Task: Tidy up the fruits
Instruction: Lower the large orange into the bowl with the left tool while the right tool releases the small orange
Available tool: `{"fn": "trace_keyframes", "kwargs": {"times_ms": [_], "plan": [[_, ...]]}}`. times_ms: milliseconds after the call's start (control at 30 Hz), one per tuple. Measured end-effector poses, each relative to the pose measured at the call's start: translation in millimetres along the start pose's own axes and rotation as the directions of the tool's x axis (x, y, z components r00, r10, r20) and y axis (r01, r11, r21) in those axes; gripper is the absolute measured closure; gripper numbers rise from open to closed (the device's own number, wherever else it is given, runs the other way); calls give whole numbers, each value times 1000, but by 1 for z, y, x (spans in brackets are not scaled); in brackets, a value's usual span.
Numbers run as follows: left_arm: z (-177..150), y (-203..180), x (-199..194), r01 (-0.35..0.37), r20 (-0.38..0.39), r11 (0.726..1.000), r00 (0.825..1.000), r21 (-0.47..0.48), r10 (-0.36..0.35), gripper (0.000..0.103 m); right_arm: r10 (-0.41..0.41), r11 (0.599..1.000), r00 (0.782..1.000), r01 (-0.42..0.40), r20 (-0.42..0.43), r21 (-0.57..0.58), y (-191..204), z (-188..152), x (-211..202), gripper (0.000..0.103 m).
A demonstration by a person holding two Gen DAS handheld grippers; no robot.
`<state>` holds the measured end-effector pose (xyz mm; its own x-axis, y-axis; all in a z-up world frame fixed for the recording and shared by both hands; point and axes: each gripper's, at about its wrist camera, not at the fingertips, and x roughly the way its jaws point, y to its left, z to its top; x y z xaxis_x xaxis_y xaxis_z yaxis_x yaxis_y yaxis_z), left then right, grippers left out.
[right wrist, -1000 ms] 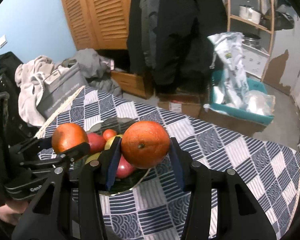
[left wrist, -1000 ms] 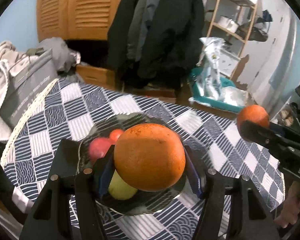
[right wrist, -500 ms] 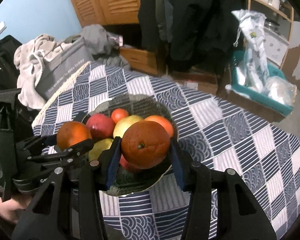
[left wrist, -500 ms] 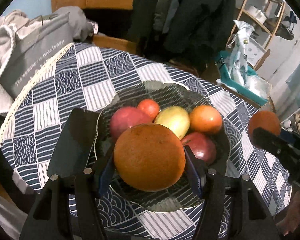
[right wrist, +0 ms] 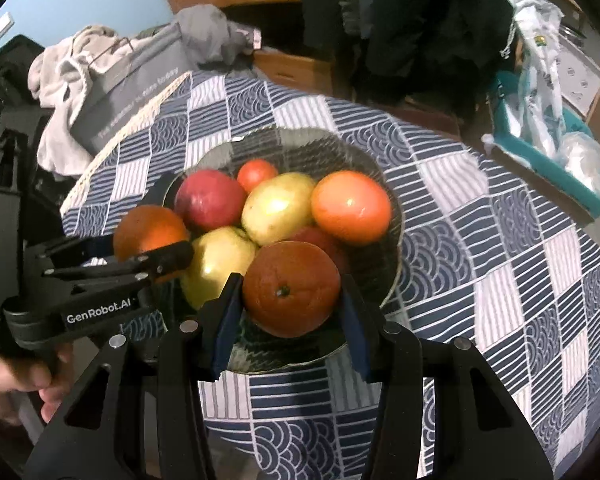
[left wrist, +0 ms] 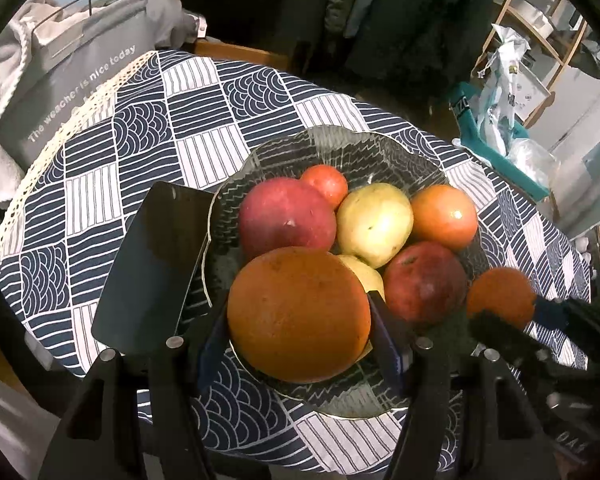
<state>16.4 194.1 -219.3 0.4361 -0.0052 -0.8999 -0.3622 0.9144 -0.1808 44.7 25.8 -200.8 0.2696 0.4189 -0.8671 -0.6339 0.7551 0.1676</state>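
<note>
I count two oranges in my claws and six fruits in the one glass bowl [left wrist: 404,148]: two red apples, two yellow ones, a small tomato [left wrist: 325,185] and a bigger orange-red fruit [left wrist: 444,217].

My left claw [left wrist: 300,320] is clamped on the large orange [left wrist: 298,314], low in the left wrist view, over the bowl's near rim. My right claw [right wrist: 290,300] is clamped on the smaller orange [right wrist: 291,289], low centre in the right wrist view, also above the near part of the bowl.

The bowl stands on the counter [left wrist: 204,120] with its checked cloth; a dark phone [left wrist: 156,264] lies touching its left edge.
</note>
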Motion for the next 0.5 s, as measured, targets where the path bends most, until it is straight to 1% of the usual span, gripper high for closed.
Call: {"fn": "trace_keyframes", "kwargs": {"times_ms": [133,200,300,400,500], "plan": [[-1,1,1,1,-8,1000,1000,2,-1,36,25,1000,999,-25,-37,3,2,-4,11,56],[-1,1,1,-15,-12,1000,1000,8,15,36,29,1000,998,-29,-51,5,2,-7,16,56],[-1,3,2,-44,-15,999,999,8,44,30,44,999,997,-44,-67,11,2,-9,21,56],[-1,7,-2,-27,3,1000,1000,-4,27,28,58,998,996,-57,-65,20,2,-8,21,55],[0,4,-3,-39,11,999,999,7,38,27,64,998,997,-63,-53,24,2,-6,18,50]]}}
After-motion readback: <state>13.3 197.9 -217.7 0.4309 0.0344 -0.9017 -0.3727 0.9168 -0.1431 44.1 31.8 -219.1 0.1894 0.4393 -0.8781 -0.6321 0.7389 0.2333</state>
